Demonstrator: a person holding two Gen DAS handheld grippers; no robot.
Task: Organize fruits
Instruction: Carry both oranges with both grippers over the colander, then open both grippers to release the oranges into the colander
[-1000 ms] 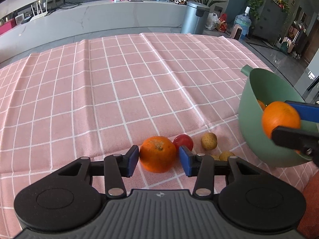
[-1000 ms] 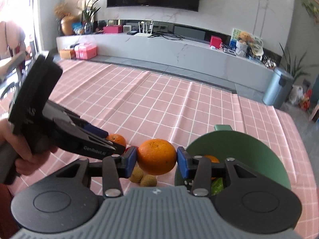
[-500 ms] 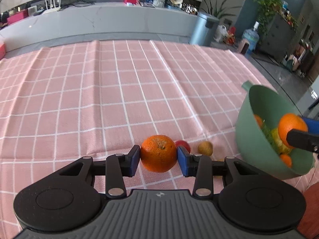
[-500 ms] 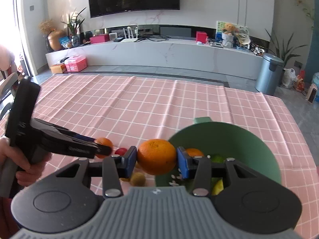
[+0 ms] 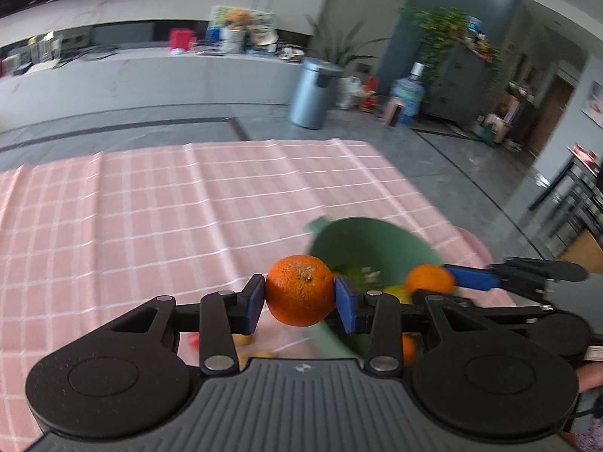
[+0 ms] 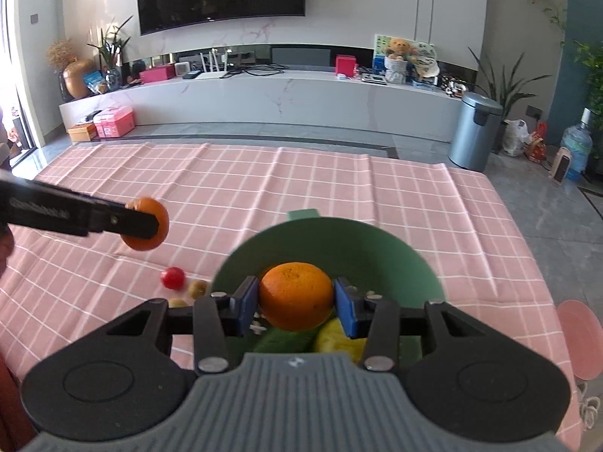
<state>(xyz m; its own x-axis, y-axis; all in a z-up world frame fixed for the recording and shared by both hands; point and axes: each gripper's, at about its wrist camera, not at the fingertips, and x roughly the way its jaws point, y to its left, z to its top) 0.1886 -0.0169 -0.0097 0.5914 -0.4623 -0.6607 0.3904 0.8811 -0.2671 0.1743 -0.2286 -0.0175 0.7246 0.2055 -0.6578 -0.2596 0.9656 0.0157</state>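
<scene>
An orange [image 5: 300, 290] is clamped between the blue pads of the left claw [image 5: 300, 295], and it has been lifted off the pink checked table [image 5: 150, 207]: half a second ago it was still held low beside the small red fruit [image 6: 173, 277], whereas now it is carried clear of the cloth, level with the near rim of the green bowl [image 6: 324, 233]. The left jaws were narrowed slightly as the grip was taken and are now steady on the fruit.

A second orange [image 6: 296, 295] is gripped in the right claw [image 6: 296, 299], which has been brought across from beside the bowl to a place directly above its opening — a yellow fruit [image 6: 339, 339] and something green are seen below it inside.

Both oranges are thus on their way in, the right one nearly ready for release. A few small brownish fruits [image 6: 198, 288] and the red one are left on the table beside the bowl — these are judged to remain to be gathered.
</scene>
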